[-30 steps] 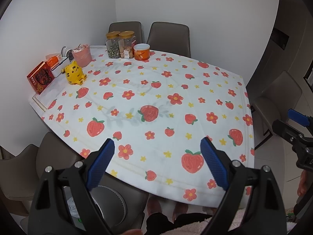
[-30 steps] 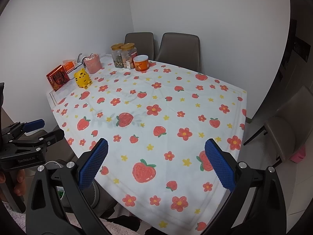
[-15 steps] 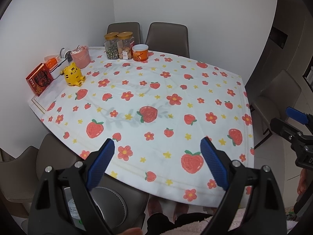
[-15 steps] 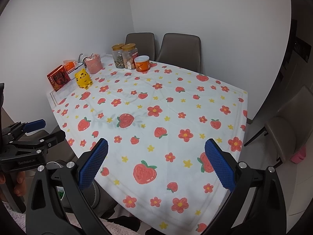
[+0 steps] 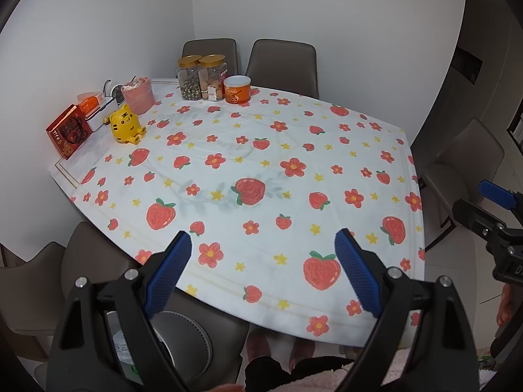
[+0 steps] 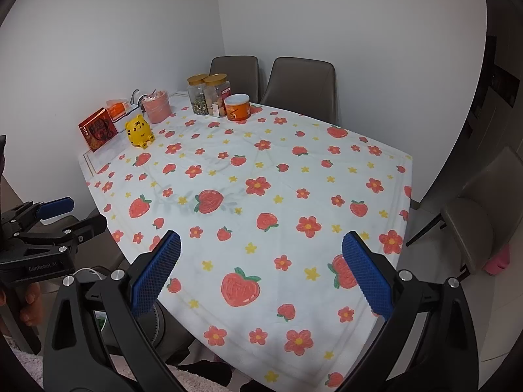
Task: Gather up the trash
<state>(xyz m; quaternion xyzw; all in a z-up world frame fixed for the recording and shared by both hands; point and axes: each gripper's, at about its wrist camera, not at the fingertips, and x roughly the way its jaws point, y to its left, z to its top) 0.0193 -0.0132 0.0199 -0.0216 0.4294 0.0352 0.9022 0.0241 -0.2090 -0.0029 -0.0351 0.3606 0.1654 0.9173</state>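
Both grippers, left gripper [image 5: 263,271] and right gripper [image 6: 261,272], hover wide and empty over the table's [image 5: 327,163] near edge, apparently scanning, since no loose trash shows among the items at its far-left corner.

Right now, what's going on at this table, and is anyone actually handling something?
Nobody is handling anything. A person holds the left gripper and the right gripper above the near edge of a table with a strawberry tablecloth, both open with nothing between the fingers. The only things on the table sit at the far corner: two jars, an orange tin, a pink tub, a yellow tiger toy and a red box. No loose trash shows on the cloth.
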